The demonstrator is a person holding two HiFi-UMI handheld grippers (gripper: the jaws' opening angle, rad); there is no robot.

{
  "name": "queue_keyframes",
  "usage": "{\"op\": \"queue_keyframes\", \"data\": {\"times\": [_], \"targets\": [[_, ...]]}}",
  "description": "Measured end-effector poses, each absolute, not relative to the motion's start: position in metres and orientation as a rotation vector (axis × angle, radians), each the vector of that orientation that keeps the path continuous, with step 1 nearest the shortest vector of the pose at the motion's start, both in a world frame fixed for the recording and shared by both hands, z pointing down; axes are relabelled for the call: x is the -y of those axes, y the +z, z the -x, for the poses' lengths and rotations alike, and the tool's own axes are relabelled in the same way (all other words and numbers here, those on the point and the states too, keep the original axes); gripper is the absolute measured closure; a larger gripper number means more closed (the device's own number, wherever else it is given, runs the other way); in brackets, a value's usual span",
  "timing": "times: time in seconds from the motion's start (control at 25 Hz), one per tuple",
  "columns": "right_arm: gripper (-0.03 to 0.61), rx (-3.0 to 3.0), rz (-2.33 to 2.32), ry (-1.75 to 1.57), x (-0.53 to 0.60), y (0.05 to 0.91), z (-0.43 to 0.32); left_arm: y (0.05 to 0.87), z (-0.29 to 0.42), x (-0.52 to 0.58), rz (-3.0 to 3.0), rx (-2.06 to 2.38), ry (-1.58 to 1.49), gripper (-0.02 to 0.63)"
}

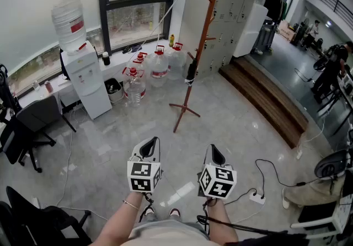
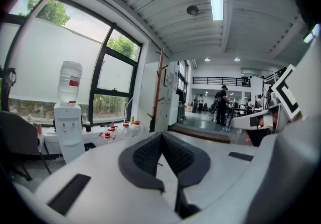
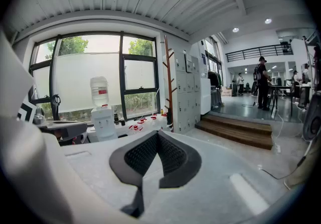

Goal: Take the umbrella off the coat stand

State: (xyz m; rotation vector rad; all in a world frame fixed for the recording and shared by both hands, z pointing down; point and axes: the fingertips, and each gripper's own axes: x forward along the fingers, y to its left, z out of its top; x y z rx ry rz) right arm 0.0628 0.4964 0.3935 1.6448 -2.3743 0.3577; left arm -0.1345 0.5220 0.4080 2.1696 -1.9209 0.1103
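Observation:
A tall orange-brown coat stand (image 1: pixel 205 41) rises from the grey floor ahead of me, near the window. A small black folded umbrella (image 1: pixel 191 70) hangs low on its pole. Both grippers are held side by side close to my body, well short of the stand. My left gripper (image 1: pixel 149 146) is shut with nothing in it, and my right gripper (image 1: pixel 214 154) is shut and empty as well. In the left gripper view the stand (image 2: pixel 159 85) and the umbrella (image 2: pixel 152 124) lie far beyond the closed tips (image 2: pixel 162 135). The right gripper view shows the stand (image 3: pixel 169 80) and umbrella (image 3: pixel 169 117) past its tips (image 3: pixel 157 133).
A water dispenser (image 1: pixel 84 71) and several large water bottles (image 1: pixel 158 66) stand left of the stand under the window. Black office chairs (image 1: pixel 26 129) sit at the left. White lockers (image 1: pixel 220 13) and a wooden step (image 1: pixel 265 101) lie to the right. A power strip (image 1: pixel 257 196) with cables lies near my feet.

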Motion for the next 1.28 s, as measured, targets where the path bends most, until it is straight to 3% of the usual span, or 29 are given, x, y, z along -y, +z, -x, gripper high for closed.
{"op": "queue_keyframes", "data": {"times": [1.28], "targets": [[0.574,2.259,-1.813,0.474,-0.482,0.414,-0.053,0.430,0.162,-0.485,-2.241,1.796,0.182,0.609]]}}
